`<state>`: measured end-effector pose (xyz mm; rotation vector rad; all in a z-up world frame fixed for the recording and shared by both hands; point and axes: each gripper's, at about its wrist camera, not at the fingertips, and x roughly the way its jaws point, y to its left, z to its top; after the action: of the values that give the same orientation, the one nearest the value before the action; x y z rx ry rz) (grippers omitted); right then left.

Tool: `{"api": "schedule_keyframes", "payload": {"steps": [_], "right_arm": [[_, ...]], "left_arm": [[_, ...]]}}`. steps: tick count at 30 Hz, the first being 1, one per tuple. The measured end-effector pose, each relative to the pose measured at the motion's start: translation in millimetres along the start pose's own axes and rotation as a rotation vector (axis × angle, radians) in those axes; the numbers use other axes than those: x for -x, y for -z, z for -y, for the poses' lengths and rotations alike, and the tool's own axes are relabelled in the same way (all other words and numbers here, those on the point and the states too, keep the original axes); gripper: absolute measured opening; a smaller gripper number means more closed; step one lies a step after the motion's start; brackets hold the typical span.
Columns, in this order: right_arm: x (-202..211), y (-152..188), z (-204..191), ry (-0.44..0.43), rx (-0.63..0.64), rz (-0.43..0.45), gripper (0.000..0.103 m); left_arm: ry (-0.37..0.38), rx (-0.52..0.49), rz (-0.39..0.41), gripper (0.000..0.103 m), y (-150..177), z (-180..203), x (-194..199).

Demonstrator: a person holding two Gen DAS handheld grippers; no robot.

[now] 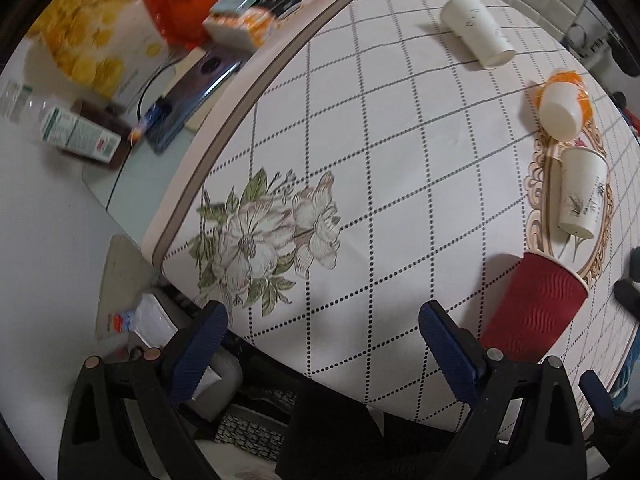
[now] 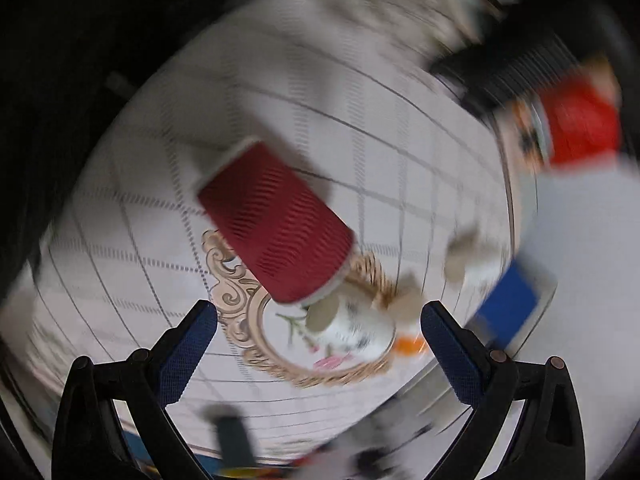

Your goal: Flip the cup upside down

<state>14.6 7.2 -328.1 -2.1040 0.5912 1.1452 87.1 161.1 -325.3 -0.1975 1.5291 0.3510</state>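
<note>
A dark red ribbed paper cup (image 1: 532, 308) stands on the patterned tablecloth (image 1: 360, 140) near its front right, just right of my left gripper (image 1: 324, 332), which is open and empty. In the blurred right wrist view the same red cup (image 2: 276, 224) sits ahead of my right gripper (image 2: 320, 336), which is open and empty, apart from the cup. Which end of the cup is on the cloth I cannot tell for sure.
Two white paper cups (image 1: 478, 30) (image 1: 582, 192) and a white cup in an orange wrapper (image 1: 562, 106) lie on the cloth. Boxes, a phone and a bottle (image 1: 80, 132) crowd the side table at left. The table's front edge runs below the left gripper.
</note>
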Motion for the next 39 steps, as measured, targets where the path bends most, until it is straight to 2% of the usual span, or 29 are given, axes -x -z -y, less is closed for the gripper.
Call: {"api": "schedule_keyframes", "payload": {"steps": [4, 7, 16, 21, 27, 29, 39], "right_arm": [[-15.1, -15.7, -29.7, 0.079, 0.282, -0.01, 0.103], [-26.8, -21.1, -42.7, 0.126, 0.415, -0.012, 0.103], [-50.8, -25.6, -71.9, 0.17, 0.677, 0.003, 0.099], [-62.1, -29.0, -74.4, 0.175, 0.713, 0.0, 0.099], [-74.4, -37.5, -74.4, 0.17, 0.701, -0.011, 0.089], [-80.2, -40.0, -73.4, 0.167, 0.695, -0.022, 0.08], [-90.2, -45.9, -66.4, 0.152, 0.643, -0.007, 0.078]], "left_arm": [[0.006, 0.03, -0.014, 0.099, 5.4, -5.5, -11.2], [0.002, 0.034, -0.018, 0.099, 7.8, -7.7, -18.7], [-0.002, 0.027, -0.027, 0.099, 10.9, -10.0, -29.1], [0.0, 0.019, -0.038, 0.098, 10.7, -12.6, -35.0], [0.0, 0.009, -0.05, 0.098, 9.9, -13.8, -40.7], [-0.001, 0.002, -0.052, 0.098, 9.5, -13.1, -41.2], [-0.006, -0.029, -0.053, 0.098, 4.5, -7.4, -40.0]]}}
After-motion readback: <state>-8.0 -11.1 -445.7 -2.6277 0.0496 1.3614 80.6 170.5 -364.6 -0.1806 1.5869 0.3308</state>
